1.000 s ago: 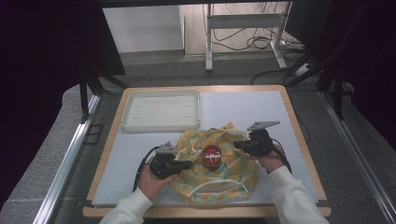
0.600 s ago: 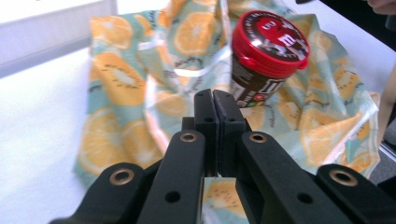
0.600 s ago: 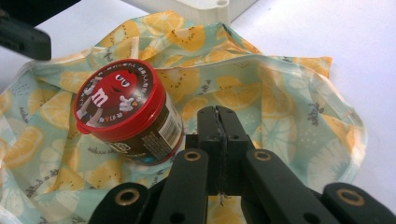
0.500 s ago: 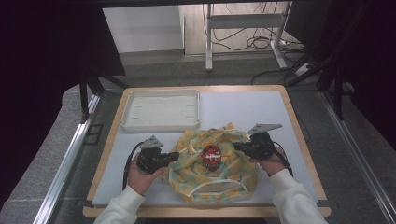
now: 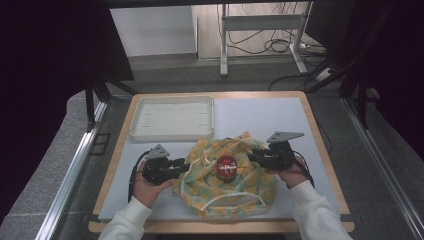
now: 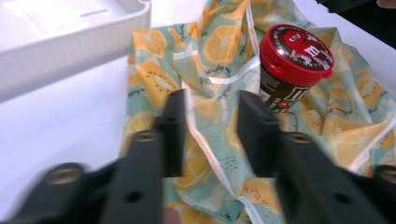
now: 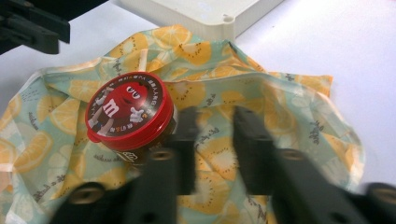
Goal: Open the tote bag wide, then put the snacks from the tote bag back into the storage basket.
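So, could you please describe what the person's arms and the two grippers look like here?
Both forearms wear white long sleeves. The left gripper and the right gripper are black, blocky handheld tools, each topped by a grey three-cornered plate. A black cable loops from the left one. In the gripper views the jaws are flat black bars with round screw holes in the arms behind them.

White sleeves (image 5: 131, 220); each black hand-held gripper (image 5: 186, 165) carries a grey three-cornered plate (image 5: 157, 151) and black cable (image 5: 133, 172).

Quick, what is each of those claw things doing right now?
Left hand-held gripper: open, jaws either side of a cloth edge.
Right hand-held gripper: open, over the cloth, holding nothing.
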`<state>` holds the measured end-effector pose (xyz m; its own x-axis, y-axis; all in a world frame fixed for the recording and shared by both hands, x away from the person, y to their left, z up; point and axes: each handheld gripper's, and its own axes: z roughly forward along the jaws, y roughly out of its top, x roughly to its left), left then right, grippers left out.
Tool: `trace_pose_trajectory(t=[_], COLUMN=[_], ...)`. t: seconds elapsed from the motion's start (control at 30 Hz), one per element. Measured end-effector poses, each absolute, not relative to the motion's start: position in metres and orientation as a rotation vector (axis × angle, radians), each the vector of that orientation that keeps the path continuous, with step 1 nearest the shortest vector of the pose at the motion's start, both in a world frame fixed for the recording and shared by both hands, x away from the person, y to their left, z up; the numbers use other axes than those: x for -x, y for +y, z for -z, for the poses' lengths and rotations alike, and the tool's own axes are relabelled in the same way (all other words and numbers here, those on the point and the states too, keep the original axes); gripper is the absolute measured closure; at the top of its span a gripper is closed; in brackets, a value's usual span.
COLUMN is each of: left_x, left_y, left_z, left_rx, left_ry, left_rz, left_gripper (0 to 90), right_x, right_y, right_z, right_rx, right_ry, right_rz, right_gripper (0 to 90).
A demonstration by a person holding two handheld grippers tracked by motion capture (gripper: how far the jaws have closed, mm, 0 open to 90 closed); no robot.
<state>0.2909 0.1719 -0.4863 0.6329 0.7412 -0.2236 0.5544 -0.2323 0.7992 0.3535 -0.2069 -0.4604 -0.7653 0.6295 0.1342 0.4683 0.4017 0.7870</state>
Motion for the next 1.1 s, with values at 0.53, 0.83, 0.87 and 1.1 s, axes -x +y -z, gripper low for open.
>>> trace_pose_trajectory(t=[0.53, 0.83, 0.87, 1.1], left_x=[-0.297, -0.299, -0.299, -0.302], left_y=[0.181, 0.180, 0.179, 0.176], left_z=[0.489, 0.490, 0.491, 0.494], left_rx=[-1.910, -1.917, -1.920, -1.943], left_ry=[1.091, 1.089, 1.091, 1.093], left_rz=[-0.288, -0.274, -0.274, -0.258], left_gripper=[33.2, 32.4, 32.4, 32.2], right_x=[-0.330, -0.325, -0.324, -0.320], right_y=[-0.202, -0.191, -0.190, -0.177], right_z=[0.442, 0.442, 0.443, 0.444], right_rx=[-0.881, -0.858, -0.856, -0.816], right_ry=[2.453, 2.482, 2.487, 2.521], right_rz=[-1.307, -1.279, -1.277, -1.267], right_gripper=[32.0, 27.8, 27.6, 25.1])
